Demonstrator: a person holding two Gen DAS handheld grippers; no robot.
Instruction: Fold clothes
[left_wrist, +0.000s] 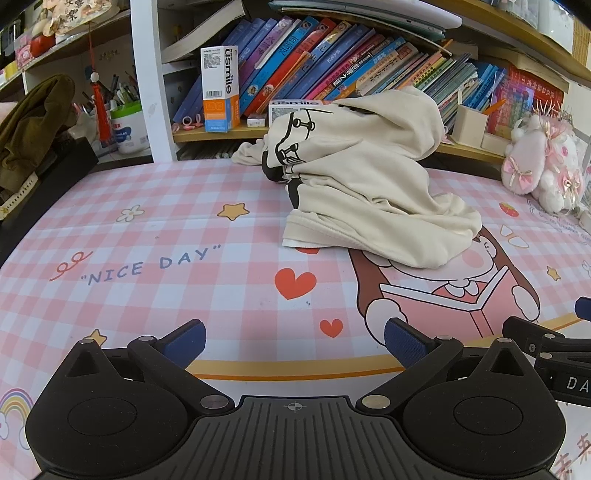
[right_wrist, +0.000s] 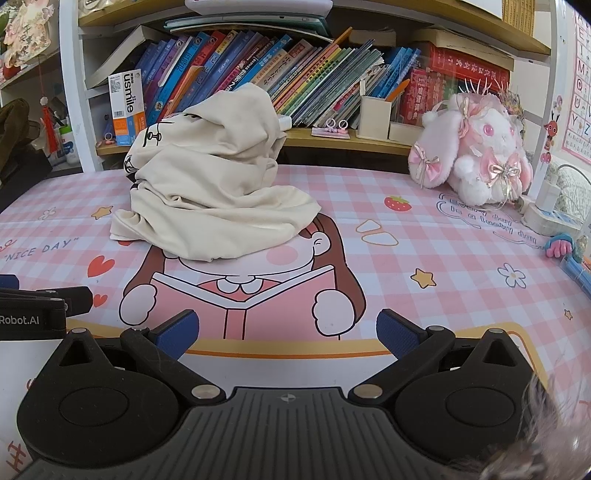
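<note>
A cream garment (left_wrist: 362, 173) with a black cartoon print lies crumpled in a tall heap at the back of the pink checked desk mat (left_wrist: 147, 236). In the right wrist view the same garment (right_wrist: 210, 173) sits left of centre, over the head of the printed cartoon girl. My left gripper (left_wrist: 293, 338) hovers low near the front edge, open, blue pads wide apart with nothing between them. My right gripper (right_wrist: 286, 330) is also open and empty, well short of the heap. Each gripper shows at the edge of the other's view.
A bookshelf (left_wrist: 332, 66) full of books runs behind the mat, with a usmile box (left_wrist: 219, 88) on its ledge. A pink plush rabbit (right_wrist: 476, 147) and a power strip (right_wrist: 550, 214) stand at the back right. An olive cloth (left_wrist: 33, 125) hangs at the far left.
</note>
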